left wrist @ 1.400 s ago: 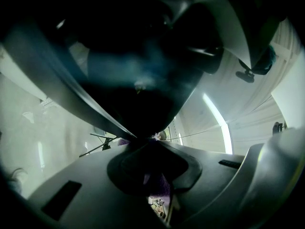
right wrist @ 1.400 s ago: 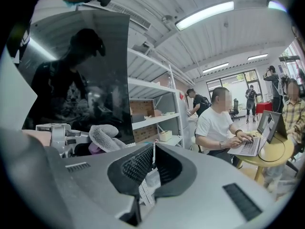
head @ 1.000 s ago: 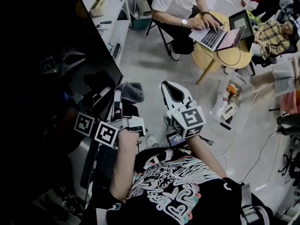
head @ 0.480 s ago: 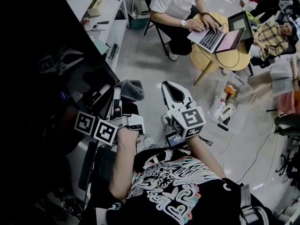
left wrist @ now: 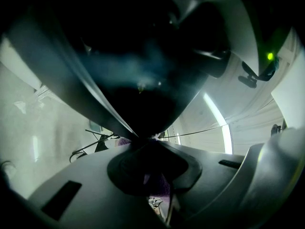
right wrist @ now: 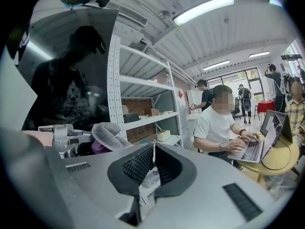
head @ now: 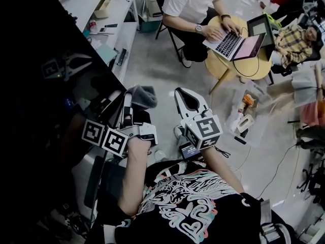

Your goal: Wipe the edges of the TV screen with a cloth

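The TV screen [head: 45,85] is a big dark panel filling the left of the head view; its right edge runs down to my left gripper [head: 129,104]. That gripper is shut on a grey cloth [head: 142,95] with a purple side, and the cloth presses against the screen's edge. In the left gripper view the dark screen edge [left wrist: 95,94] looms just past the shut jaws, with purple cloth [left wrist: 157,184] between them. My right gripper [head: 186,92] hovers to the right of the cloth over the floor, shut and empty. The right gripper view shows the cloth [right wrist: 112,133] beside the reflective screen [right wrist: 71,75].
A white shelf unit [head: 114,19] stands behind the TV. A person types on a laptop [head: 231,39] at a round wooden table [head: 244,60], and another person sits at the far right. Boxes and cables [head: 244,113] litter the grey floor at the right.
The left gripper and cloth have crept slightly farther up the screen's right edge. The right gripper has hardly moved.
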Available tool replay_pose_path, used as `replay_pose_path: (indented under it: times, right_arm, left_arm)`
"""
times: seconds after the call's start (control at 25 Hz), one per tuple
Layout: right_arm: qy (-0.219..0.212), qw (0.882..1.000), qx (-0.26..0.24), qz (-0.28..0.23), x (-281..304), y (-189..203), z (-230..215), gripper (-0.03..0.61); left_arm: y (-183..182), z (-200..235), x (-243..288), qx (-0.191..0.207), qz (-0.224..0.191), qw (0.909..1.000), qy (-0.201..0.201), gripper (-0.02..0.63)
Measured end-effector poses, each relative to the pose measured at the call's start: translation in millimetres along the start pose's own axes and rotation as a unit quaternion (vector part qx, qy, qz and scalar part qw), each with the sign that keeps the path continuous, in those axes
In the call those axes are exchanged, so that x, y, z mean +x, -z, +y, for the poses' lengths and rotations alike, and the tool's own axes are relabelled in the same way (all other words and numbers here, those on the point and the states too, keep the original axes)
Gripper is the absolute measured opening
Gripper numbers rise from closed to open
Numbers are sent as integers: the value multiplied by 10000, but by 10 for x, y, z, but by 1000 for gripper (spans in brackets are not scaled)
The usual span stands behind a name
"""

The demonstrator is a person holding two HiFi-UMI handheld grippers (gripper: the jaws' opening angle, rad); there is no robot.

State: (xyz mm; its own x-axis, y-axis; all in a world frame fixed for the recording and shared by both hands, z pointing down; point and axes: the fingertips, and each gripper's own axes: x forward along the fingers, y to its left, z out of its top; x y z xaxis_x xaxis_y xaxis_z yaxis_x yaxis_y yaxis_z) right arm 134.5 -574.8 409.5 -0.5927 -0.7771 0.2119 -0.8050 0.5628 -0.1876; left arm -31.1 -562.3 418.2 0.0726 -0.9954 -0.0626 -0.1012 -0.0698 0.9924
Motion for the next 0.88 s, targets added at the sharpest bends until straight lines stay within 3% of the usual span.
replay_pose_path:
  times: [0.52,0.88]
  right_arm:
    - [-261,9996,-61,30,201,-62,-79,35]
    - [-707,9974,-94,95,490,-109,-130,35]
  left_arm:
    - [24,19,111,-38,-178,9998,49,54]
    - [51,99,156,245,-48,9994,258,54]
